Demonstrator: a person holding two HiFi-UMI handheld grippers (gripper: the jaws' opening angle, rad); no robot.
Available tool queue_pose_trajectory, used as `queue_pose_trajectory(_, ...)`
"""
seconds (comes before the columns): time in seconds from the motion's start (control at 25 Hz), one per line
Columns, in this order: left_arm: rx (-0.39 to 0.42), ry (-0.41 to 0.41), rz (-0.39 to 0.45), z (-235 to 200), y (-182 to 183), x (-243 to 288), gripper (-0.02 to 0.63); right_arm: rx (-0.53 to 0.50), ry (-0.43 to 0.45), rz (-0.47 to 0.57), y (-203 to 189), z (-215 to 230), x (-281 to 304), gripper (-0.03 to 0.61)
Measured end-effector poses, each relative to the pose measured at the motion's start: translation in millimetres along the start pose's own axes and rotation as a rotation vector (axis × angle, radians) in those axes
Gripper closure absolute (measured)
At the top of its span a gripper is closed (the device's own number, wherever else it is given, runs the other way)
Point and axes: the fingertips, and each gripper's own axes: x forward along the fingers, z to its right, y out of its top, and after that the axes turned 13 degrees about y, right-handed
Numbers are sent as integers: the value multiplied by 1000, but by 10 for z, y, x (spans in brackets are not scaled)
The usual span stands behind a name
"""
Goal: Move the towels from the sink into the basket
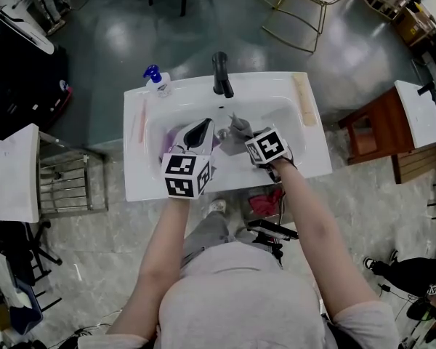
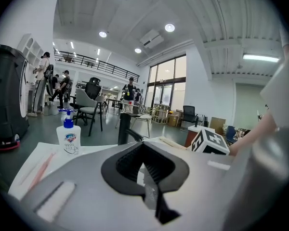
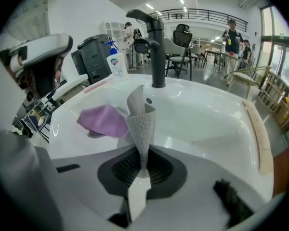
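Looked down on a white sink (image 1: 134, 180) over a grey floor, black tap (image 1: 221, 75) at the back, soap bottle (image 1: 158, 82) on its left corner. Saw a purple towel (image 3: 103, 121) lying in the basin. Had the right gripper (image 3: 143, 163) clamped on a grey towel (image 3: 140, 121), the cloth standing up from the jaws above the basin. Held the left gripper (image 2: 145, 160) beside it, jaws together on nothing. Found a wire basket (image 1: 73, 184) left of the sink, well apart from both towels.

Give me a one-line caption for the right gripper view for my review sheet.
Right tool shut on a grey towel over the white sink; a purple towel lies inside it.
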Motion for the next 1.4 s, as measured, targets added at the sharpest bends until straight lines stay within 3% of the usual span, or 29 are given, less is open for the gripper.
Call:
queue_pose_trajectory(0.76, 11, 39, 53, 258, 245, -320, 607, -15, -39, 176, 160, -282, -712, 549)
queue_pose_trajectory(1.4, 30, 22, 110, 716, 393, -640, 607, -76, -57, 364, 148, -594, -1426, 549)
